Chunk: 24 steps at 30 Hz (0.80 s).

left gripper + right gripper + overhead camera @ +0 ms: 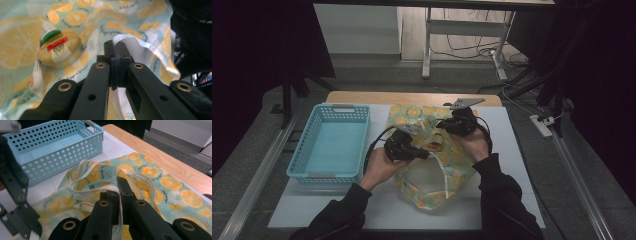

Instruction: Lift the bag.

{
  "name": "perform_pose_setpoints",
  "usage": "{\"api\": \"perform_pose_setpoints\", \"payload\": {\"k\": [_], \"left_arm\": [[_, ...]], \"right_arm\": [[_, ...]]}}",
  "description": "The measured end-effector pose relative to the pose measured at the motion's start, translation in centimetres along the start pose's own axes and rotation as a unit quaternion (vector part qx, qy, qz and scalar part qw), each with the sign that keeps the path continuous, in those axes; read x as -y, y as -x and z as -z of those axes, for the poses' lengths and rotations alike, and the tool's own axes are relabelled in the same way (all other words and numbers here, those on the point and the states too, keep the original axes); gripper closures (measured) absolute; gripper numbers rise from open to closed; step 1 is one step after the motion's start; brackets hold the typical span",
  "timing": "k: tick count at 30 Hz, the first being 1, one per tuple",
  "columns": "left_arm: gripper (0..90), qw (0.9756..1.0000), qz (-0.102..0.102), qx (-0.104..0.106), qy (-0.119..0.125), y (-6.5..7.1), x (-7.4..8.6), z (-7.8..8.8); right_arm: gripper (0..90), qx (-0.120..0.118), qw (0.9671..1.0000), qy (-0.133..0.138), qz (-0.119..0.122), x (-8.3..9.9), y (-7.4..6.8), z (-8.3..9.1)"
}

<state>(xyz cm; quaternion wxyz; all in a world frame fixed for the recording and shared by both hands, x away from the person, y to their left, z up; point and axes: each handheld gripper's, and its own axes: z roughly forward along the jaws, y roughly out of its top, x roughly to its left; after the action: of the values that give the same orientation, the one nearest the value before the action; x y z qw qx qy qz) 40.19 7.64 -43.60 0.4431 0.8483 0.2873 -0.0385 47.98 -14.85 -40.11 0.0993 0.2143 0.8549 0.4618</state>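
The surface (pixel 504 150), covered in white with a wooden strip at its far edge, is carrying everything. On its left half a light blue perforated basket (pixel 332 142) is sitting, at about nine o'clock from the hands. Just to the right of it, a fabric bag (pixel 432 187) printed with lemon slices is lying across the middle of the surface, its white-lined mouth facing the person.

The left tongs (pixel 424 154) are hovering over the bag's centre, pressed together on the white edge of the bag's opening (pixel 125 42); the left gripper view is showing that hem caught between the two black jaws. The right tongs (pixel 443 125) are standing at roughly one o'clock from the left ones, and they too are pinching the bag: the right gripper view is showing a white hem strip (pixel 120 195) running down between the shut jaws.

Inside the bag, at ten o'clock from the left tongs in the left gripper view, a round yellow tin (pixel 58 51) with a red label is lying beside a white tube with a green cap (pixel 50 33).

The tube's body is being cut off by folds of fabric, the tin's label is too blurred to read, and the person's hands are hiding much of both tongs in the high view.
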Motion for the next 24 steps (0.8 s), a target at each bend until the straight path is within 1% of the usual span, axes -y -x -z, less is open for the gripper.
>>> {"api": "perform_pose_setpoints", "payload": {"k": [1, 5, 7, 12, 18, 24], "left_arm": [[90.0, 1.0, 0.0, -0.004, 0.0, -0.1, -0.3, 0.4], [90.0, 1.0, 0.005, -0.006, 0.005, -0.6, -1.3, 1.7], [90.0, 0.9999, 0.003, -0.008, 0.01, -0.7, -1.9, 2.4], [90.0, 0.9997, -0.001, -0.013, 0.021, -0.9, -3.3, 3.9], [90.0, 0.999, 0.0, -0.01, 0.043, -1.1, -5.0, 5.6], [90.0, 0.9977, -0.002, -0.008, 0.068, -1.2, -6.6, 7.3]], "right_arm": [[89.6, -0.001, 1.0, 0.001, 0.001, -0.2, -0.1, 0.0], [89.6, -0.008, 0.9999, -0.002, 0.008, -1.2, -0.4, 0.3], [89.6, -0.01, 0.9999, -0.005, 0.011, -1.7, -0.6, 0.4], [89.6, -0.019, 0.9997, -0.003, 0.013, -2.7, -0.9, 0.9], [89.6, -0.025, 0.9996, 0.007, 0.013, -3.8, -1.0, 1.9], [89.6, -0.029, 0.9993, 0.015, 0.016, -5.1, -1.3, 2.8]]}}
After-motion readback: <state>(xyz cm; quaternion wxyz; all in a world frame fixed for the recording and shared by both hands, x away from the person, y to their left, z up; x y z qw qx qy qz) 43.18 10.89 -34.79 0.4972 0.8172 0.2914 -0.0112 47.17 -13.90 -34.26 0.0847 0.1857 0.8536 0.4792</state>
